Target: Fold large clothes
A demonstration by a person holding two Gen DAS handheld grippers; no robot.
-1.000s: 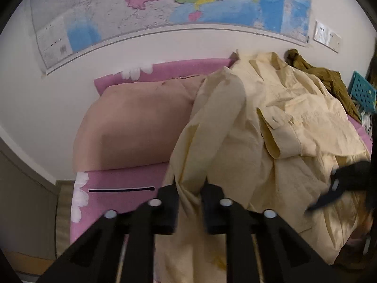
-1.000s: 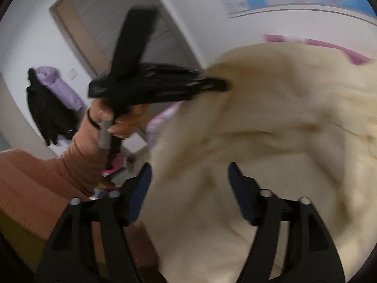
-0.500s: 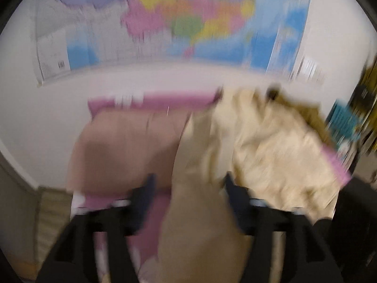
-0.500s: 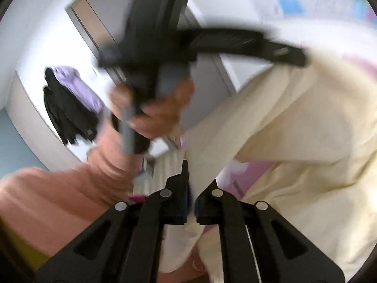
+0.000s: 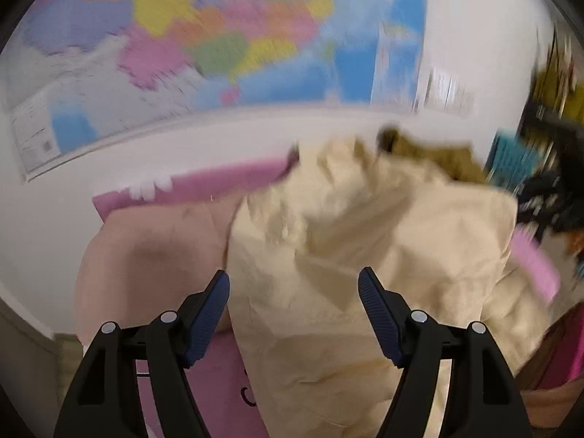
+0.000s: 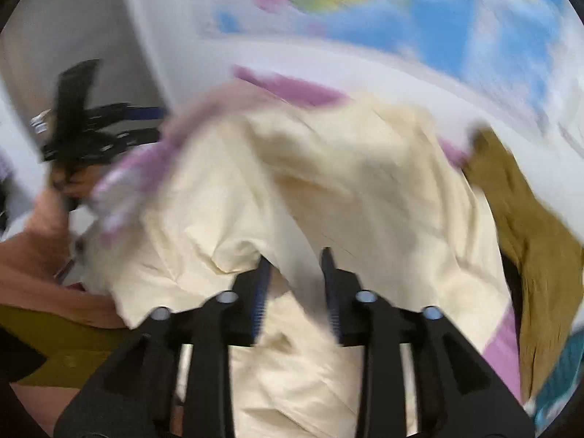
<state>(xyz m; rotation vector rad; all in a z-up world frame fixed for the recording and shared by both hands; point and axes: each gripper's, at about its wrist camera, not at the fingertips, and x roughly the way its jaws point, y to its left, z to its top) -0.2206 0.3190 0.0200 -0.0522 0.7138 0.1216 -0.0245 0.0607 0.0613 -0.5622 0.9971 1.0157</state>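
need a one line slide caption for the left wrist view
Left gripper open above a crumpled cream shirt on a pink bed, wall map blurred behind.

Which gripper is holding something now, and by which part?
The left gripper is open and holds nothing. The right gripper pinches a raised fold of the cream shirt.

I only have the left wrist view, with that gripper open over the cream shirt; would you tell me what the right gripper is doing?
Observer: A fold of the shirt runs between the right gripper's fingers, which stand partly apart; whether they grip it is unclear.
Operator: Thank you. How does my left gripper look from there?
Observer: The left gripper sits far left, blurred, beyond the shirt's edge, apparently touching no cloth.
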